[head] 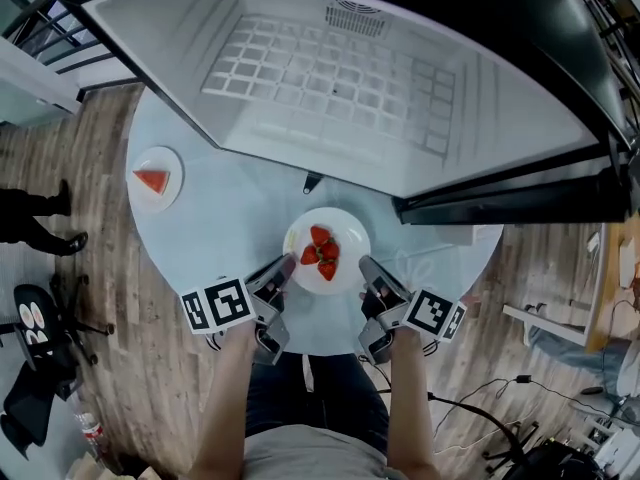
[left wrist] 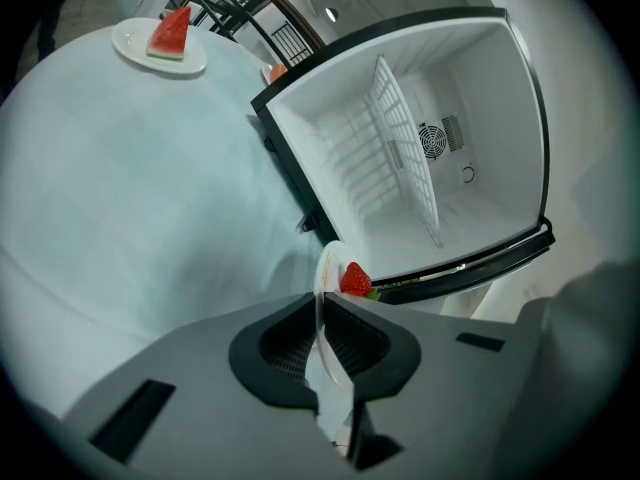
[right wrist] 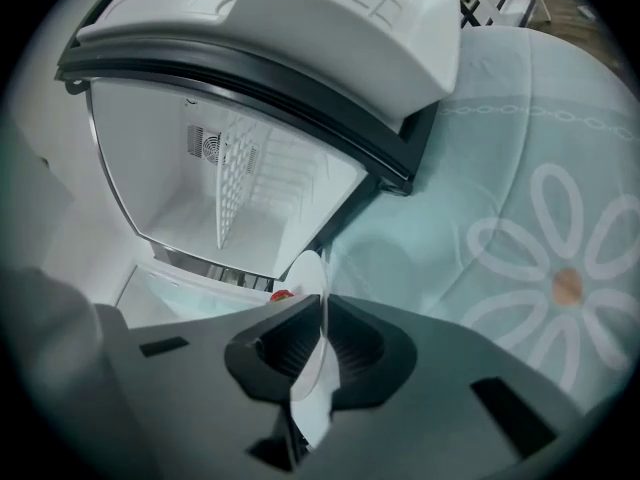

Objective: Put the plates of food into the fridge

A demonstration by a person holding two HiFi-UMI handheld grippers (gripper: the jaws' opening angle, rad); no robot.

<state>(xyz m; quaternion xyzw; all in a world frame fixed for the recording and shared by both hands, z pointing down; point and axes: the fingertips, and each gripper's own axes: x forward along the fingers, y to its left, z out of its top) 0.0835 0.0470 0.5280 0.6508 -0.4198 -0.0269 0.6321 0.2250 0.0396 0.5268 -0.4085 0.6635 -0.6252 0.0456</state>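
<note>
Below, round blue table (head: 225,213), wooden floor (head: 150,388)

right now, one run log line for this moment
left tool shut on strawberry plate rim | right tool shut on same plate | watermelon plate on table | fridge open

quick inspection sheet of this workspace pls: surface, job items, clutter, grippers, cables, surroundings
surface: round table under a pale blue cloth.
job's things: plate of strawberries near the front edge; plate of watermelon at the table's far left; fridge open, wire shelf inside, no food seen in it.
clutter: small dark object by the fridge front, cannot tell what.
grippers: left gripper and right gripper each shut on that strawberry plate's rim, on opposite sides.
cables: loose cables on the floor at right.
surroundings: wood floor; black chair and a person's shoes at left.
</note>
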